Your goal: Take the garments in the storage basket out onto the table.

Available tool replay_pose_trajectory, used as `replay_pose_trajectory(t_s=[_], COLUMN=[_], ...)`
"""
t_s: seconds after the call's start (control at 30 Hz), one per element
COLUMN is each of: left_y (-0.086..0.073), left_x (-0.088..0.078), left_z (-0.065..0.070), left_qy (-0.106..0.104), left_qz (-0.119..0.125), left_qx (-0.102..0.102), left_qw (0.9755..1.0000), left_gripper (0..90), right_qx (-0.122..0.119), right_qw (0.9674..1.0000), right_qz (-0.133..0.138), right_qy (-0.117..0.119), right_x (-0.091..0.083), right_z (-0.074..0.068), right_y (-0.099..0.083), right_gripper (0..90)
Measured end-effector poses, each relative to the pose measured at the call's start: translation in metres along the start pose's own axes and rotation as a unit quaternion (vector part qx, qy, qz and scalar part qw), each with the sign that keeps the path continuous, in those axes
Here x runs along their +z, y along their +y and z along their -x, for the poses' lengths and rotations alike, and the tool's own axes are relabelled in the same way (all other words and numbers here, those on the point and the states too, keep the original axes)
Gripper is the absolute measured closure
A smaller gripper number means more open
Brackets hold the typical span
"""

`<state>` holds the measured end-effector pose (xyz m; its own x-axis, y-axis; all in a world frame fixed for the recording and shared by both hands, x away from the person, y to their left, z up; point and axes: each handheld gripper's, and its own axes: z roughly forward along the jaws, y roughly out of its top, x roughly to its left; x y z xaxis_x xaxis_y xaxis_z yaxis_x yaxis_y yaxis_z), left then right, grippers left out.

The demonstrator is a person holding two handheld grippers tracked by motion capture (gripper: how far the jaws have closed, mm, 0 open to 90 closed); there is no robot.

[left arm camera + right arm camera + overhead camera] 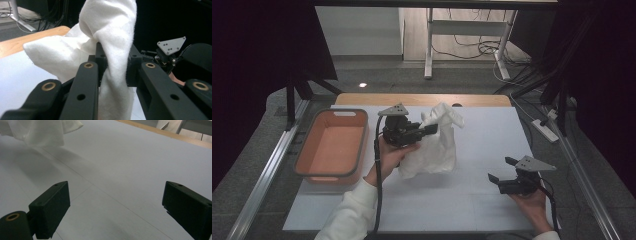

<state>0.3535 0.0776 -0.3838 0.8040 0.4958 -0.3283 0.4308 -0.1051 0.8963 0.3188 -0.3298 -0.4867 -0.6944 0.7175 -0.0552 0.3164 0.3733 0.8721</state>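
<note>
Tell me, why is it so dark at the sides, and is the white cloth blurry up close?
In the high view, black curtains darken both sides while the table is lit. In the left gripper view the white cloth looks sharp and fuzzy-edged where the left gripper pinches it; the nearest black arms are soft. In the right gripper view the cloth casts a soft grey shadow.

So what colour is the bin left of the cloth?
Orange bin, grey rim; clearest in the high view.
</note>
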Motion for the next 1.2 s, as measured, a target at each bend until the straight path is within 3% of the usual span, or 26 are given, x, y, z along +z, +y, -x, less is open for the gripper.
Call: replay_pose_trajectory(t_s=[0.23,0.33,0.43,0.53,0.8,1.2], left_y=[-0.013,-0.018,-0.024,-0.033,-0.041,-0.063], left_x=[0.001,0.010,0.021,0.032,0.040,0.060], left_z=[0.006,0.003,0.000,-0.007,-0.016,-0.032], left_qy=[0.006,0.007,0.023,0.028,0.040,0.063], left_qz=[-0.019,-0.033,-0.053,-0.069,-0.083,-0.126], left_qx=[-0.002,-0.006,-0.001,-0.012,-0.019,-0.033], left_qw=[0.9998,0.9994,0.9983,0.9971,0.9956,0.9895], left_gripper=[76.5,76.5,76.4,76.4,76.1,75.2], right_qx=[0.004,0.001,0.002,0.002,0.001,-0.001], right_qw=[1.0000,1.0000,1.0000,1.0000,1.0000,1.0000], right_qz=[0.003,0.002,0.002,0.001,0.002,-0.001], right_qy=[-0.005,-0.005,-0.005,-0.003,-0.002,-0.002], right_x=[-0.002,-0.002,-0.002,-0.001,-0.001,0.000], right_z=[0.001,0.001,0.001,0.001,0.001,0.000], right_y=[-0.001,-0.001,-0.001,-0.001,-0.001,-0.001], right_gripper=[7.7,7.7,7.7,7.7,7.8,7.7])
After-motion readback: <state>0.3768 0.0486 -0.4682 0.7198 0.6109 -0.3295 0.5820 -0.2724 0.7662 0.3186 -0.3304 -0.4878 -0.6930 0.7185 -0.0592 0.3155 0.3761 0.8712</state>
